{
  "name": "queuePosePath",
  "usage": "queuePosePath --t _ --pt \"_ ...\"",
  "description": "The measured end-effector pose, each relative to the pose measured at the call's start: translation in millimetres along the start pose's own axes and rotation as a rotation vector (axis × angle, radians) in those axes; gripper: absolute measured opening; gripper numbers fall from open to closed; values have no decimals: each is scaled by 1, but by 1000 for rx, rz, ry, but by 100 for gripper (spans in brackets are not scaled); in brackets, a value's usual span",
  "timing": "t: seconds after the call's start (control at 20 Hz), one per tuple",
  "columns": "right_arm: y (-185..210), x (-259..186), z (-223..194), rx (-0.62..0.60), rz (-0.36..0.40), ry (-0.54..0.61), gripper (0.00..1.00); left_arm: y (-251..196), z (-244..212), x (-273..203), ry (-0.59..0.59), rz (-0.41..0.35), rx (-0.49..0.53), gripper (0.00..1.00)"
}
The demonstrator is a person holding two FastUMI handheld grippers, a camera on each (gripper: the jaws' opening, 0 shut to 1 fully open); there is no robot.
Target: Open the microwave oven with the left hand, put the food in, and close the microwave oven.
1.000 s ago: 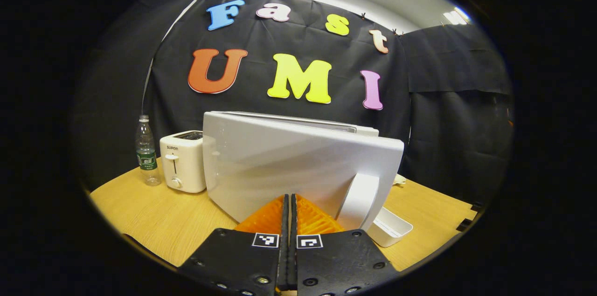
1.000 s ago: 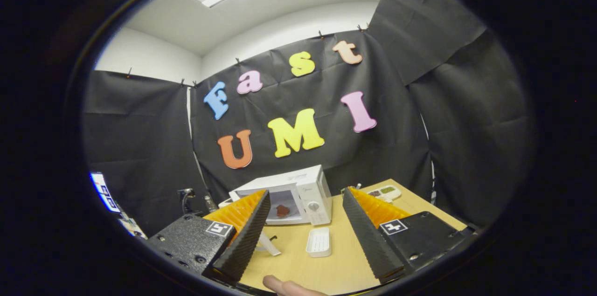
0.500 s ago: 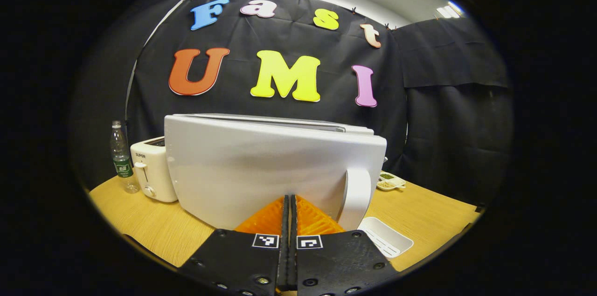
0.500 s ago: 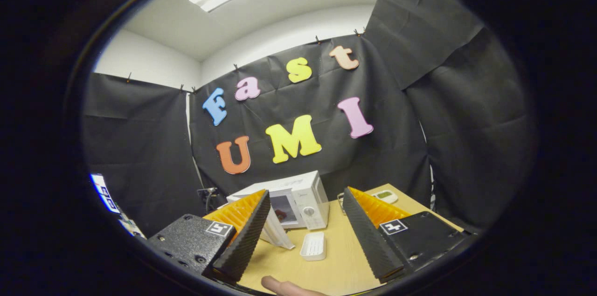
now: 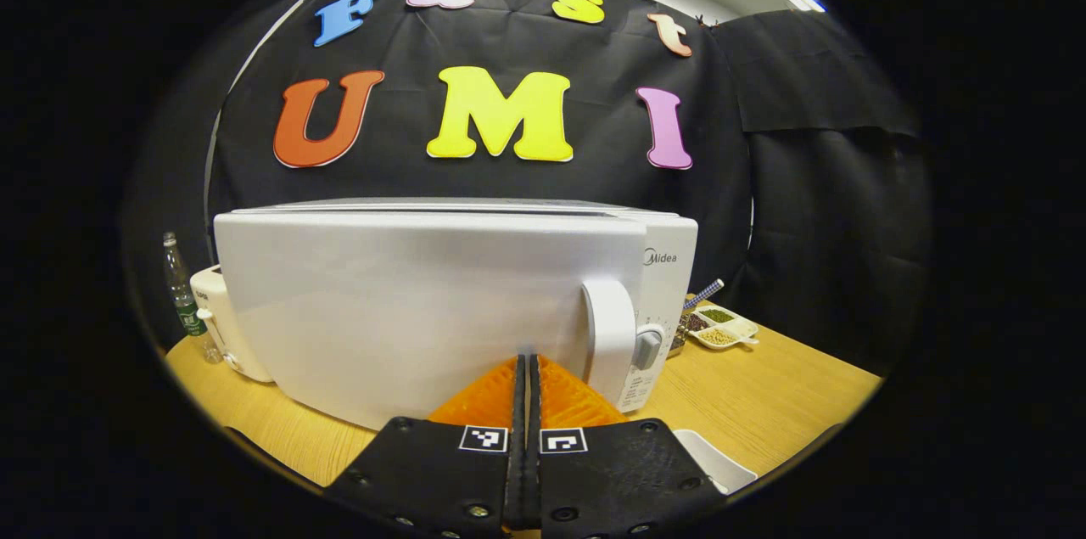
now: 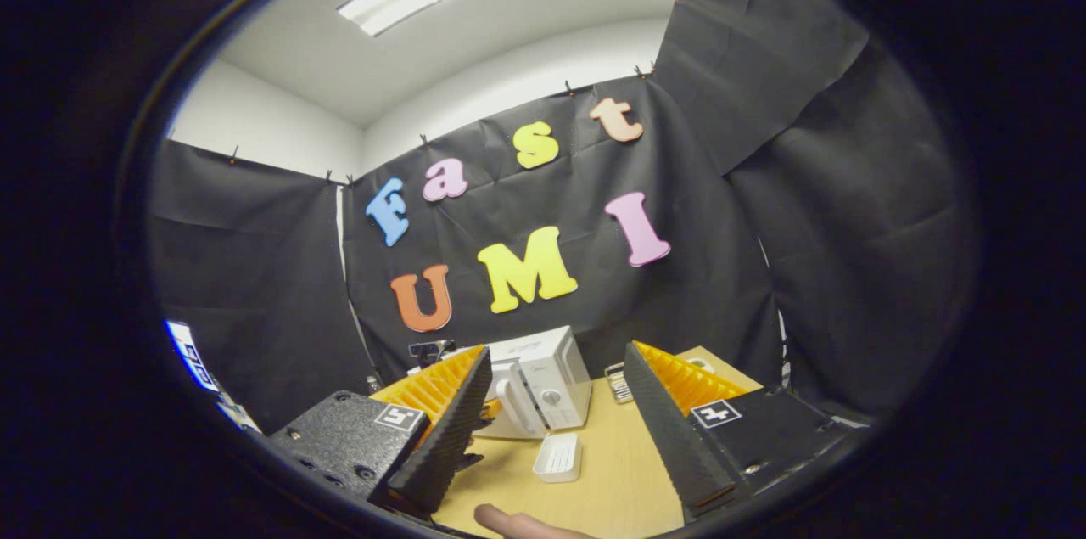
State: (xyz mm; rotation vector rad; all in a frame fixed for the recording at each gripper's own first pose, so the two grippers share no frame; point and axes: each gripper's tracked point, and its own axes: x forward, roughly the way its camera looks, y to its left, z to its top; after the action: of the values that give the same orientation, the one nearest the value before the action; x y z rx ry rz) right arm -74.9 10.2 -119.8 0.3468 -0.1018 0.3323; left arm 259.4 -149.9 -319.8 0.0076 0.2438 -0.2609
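The brand name "Midea" stands on the microwave oven (image 5: 475,301), top right corner.

White appliances on a pale wood-grain worktop (image 5: 764,390).
The microwave oven (image 5: 407,301) is plain white with a grey dial; left of it stand a cream toaster (image 5: 216,322) and a clear, green-labelled bottle (image 5: 180,289); right of it, a white tray (image 5: 719,327) holds green and tan grains.

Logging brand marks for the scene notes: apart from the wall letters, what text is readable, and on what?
"Midea": on the white microwave oven, upper corner of its control panel, in the left gripper view.
Green label of the clear plastic bottle: too small to read.
Print around the microwave's grey dial: blurred.
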Motion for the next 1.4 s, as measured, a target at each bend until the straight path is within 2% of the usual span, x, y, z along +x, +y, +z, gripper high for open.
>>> queuePosePath --t 0.2,0.6,0.75,0.95,1.05,1.1,1.15,1.3,1.35,1.4 --pt "-12 1 -4 -4 -30 13 99 6 -4 24 54 74 19 0" --pt "-15 -1 -6 -22 -43 27 99 7 -7 23 55 76 14 1" --pt "-19 1 -7 -37 -68 34 99 0 5 6 28 55 19 1" --pt "-27 5 -14 -42 -113 74 99 -8 36 -41 -9 47 -7 1" --pt "-28 6 -14 -49 -141 89 99 -8 56 -68 -39 56 20 15" --pt "-26 5 -13 -56 -147 97 99 -5 61 -79 -44 78 38 14" --pt "-25 3 -12 -62 -152 102 99 -5 69 -94 -47 81 53 22" --pt "-18 0 -3 -86 -159 98 99 -3 97 -137 -97 121 88 88" --pt "-16 -1 -1 -98 -163 94 99 -2 102 -150 -99 139 95 96" --pt "-15 -1 2 -108 -173 91 99 0 106 -162 -101 154 92 96"
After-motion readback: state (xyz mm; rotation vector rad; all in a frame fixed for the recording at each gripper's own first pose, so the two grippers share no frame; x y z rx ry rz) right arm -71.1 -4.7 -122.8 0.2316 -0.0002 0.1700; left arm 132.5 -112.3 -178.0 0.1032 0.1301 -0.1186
